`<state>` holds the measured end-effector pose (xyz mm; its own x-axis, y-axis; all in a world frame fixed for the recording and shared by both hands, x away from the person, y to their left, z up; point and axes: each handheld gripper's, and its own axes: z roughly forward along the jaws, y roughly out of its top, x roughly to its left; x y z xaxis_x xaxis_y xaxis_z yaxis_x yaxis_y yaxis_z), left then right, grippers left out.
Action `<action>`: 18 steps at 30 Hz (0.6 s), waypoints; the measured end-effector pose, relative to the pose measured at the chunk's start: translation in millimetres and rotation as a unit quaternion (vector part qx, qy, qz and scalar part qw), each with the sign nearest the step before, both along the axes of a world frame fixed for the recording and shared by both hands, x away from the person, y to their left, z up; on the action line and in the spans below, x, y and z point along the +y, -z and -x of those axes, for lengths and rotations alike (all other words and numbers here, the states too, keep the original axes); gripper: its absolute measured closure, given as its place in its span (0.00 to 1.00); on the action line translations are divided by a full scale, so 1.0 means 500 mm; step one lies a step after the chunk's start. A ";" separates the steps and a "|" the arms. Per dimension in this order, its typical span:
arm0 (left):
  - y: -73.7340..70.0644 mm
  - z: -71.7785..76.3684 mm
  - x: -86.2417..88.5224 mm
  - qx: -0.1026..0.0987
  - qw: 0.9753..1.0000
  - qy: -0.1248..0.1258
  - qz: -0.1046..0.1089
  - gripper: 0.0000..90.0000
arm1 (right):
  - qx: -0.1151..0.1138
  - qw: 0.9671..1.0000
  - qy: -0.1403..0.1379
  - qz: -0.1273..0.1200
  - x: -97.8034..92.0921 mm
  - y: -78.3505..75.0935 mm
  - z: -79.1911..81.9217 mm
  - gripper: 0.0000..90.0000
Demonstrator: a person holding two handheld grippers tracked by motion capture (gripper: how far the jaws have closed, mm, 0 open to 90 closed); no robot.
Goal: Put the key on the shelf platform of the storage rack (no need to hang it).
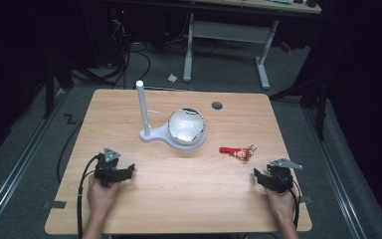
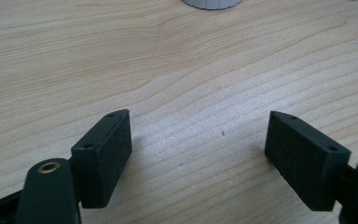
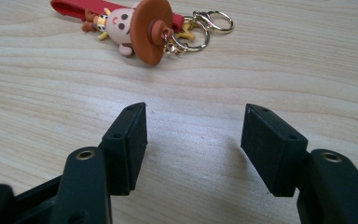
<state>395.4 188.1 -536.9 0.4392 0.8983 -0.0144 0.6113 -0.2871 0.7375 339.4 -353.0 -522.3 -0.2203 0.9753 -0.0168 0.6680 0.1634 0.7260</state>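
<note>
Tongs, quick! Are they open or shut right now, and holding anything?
Left tongs: open, holding nothing.
Right tongs: open, holding nothing; the keychain lies just ahead.

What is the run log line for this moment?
left gripper: open, empty | right gripper: open, empty, near keychain | keychain: flat on table

High view sits above the near edge of the table (image 1: 179, 199), looking forward and down over the whole top. Each gripper view rides low, close to the wood. High view and right gripper view both catch the keychain (image 3: 135, 23).
</note>
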 end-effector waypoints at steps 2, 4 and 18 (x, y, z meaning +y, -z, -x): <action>0.000 0.000 0.000 0.000 1.000 0.000 0.000 0.26 | -0.005 1.000 -0.006 -0.003 0.003 -0.007 -0.001 0.46; 0.000 0.000 0.000 0.000 1.000 0.000 0.000 0.26 | -0.005 1.000 -0.011 -0.008 0.005 -0.014 -0.005 0.45; 0.000 0.000 0.000 0.000 1.000 0.000 0.000 0.26 | -0.014 0.999 -0.045 -0.022 0.032 -0.054 -0.044 0.44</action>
<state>395.5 188.2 -536.8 0.4388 0.8985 -0.0149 0.6116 -0.2865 0.7375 361.1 -336.8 -495.2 -0.3072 0.9515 0.0176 0.6310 0.1899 0.7522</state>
